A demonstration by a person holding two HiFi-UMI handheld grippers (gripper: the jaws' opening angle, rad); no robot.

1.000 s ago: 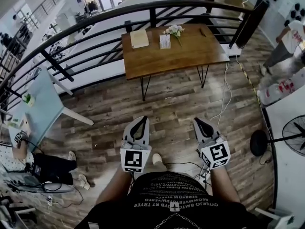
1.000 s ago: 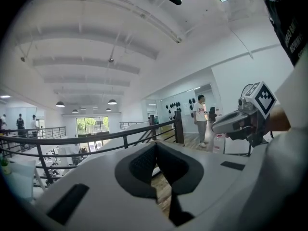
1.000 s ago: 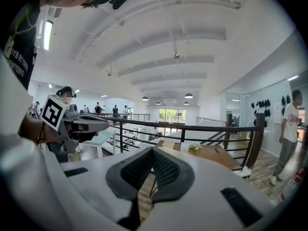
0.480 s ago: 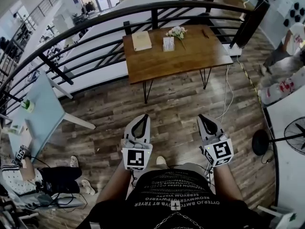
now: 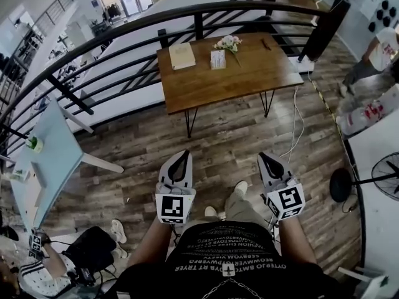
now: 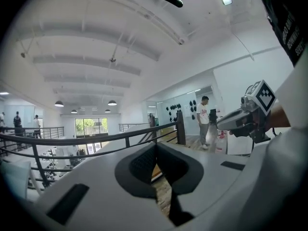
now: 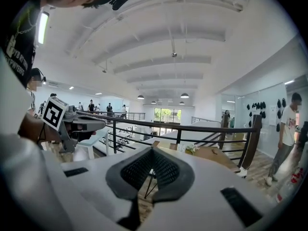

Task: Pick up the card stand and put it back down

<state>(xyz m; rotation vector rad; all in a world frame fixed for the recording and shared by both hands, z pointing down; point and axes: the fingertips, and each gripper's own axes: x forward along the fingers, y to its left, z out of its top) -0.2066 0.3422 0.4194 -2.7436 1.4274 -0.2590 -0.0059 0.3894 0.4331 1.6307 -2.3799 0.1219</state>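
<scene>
Small white upright card stand (image 5: pixel 217 58): standing on the brown wooden table with black hairpin legs (image 5: pixel 249 75), near the far edge, roughly mid-length. Untouched, nothing near enough to hold it.

Neighbours on the table: a small bunch of pale flowers (image 5: pixel 227 42) just beside the stand, toward the far edge and the right; a tan flat pad (image 5: pixel 182 55) near the far left corner, apart from the stand; a slim dark object (image 5: pixel 266 42) toward the far right corner, too small to identify.

Table sits with its far edge against the black metal railing (image 5: pixel 198 22). A stretch of wood-plank floor (image 5: pixel 218 136) lies between table and person.

Left gripper (image 5: pixel 182 158): held low in front of the torso, jaws closed tip to tip, nothing between them. Right gripper (image 5: pixel 267 160): same posture, jaws fully together, empty. Both point toward the table, well apart from it.

Judgement: this reads as a carrying posture for the approach, closed and tucked in. Pick-up not yet begun. Whichever gripper takes the stand must open before reaching it; the flowers crowd the right side, so an approach from the near edge looks cleaner.
</scene>
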